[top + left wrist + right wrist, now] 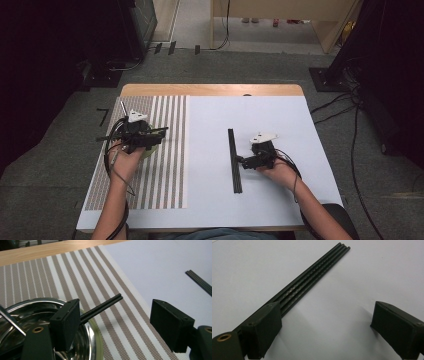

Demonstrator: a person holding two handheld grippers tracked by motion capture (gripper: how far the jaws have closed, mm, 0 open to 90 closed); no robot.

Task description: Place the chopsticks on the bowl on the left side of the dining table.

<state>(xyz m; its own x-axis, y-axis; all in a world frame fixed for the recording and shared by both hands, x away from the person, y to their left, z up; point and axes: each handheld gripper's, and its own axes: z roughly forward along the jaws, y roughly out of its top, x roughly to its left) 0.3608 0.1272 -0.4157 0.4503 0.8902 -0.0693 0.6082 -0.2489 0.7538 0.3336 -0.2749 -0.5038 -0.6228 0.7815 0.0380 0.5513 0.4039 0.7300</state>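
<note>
A steel bowl (30, 315) sits on the striped placemat (82, 272) at the table's left. A pair of black chopsticks (102, 307) leans on the bowl's rim, its tips pointing out over the mat. My left gripper (117, 317) hovers over the bowl's edge, open, with the pair beside its left jaw and untouched. In the high view that left gripper (145, 137) is above the bowl (150, 151). A bundle of several black chopsticks (312, 277) lies on the white tabletop. My right gripper (324, 327) stands open next to the bundle's near end, with only bare table between its jaws.
A thin metal utensil handle (11, 321) slants across the bowl. The white table cover (280, 125) spreads to the right of the mat, with the chopstick bundle (234, 160) at its middle. A wooden table edge (210, 90) runs along the far side.
</note>
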